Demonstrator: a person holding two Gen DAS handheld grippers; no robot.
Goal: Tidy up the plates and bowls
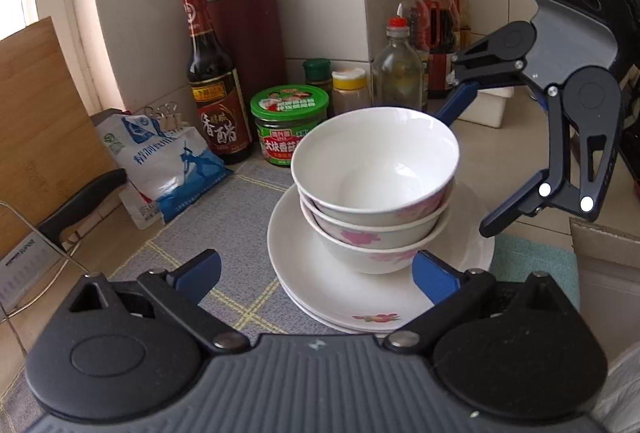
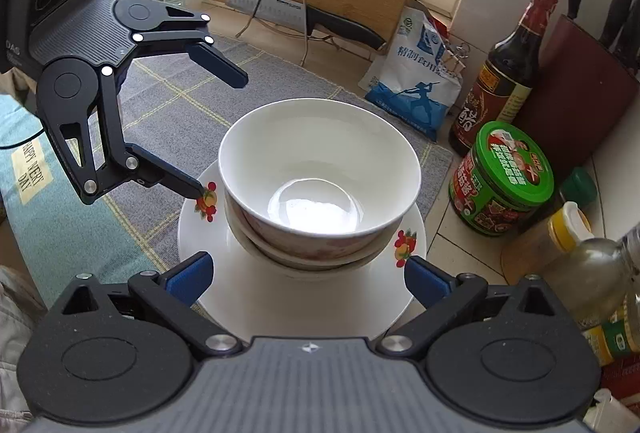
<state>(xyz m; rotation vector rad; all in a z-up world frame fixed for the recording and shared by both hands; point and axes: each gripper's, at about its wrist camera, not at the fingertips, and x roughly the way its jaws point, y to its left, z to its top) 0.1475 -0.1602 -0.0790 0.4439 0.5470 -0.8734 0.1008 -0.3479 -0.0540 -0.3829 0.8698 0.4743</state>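
Observation:
Three white bowls with pink flowers sit nested on a stack of white plates, which rests on a grey checked mat. My left gripper is open at the near side of the plates, with nothing between its blue pads. My right gripper hangs open at the right of the bowls, touching nothing. In the right wrist view the bowls and plates lie just ahead of the open right gripper. There the left gripper stands open at the left, its lower finger over the plate rim.
Behind the stack stand a dark vinegar bottle, a green-lidded jar, a knife block and oil bottles. A salt bag, cutting board and cleaver on a wire rack are at the left. A teal towel borders the mat.

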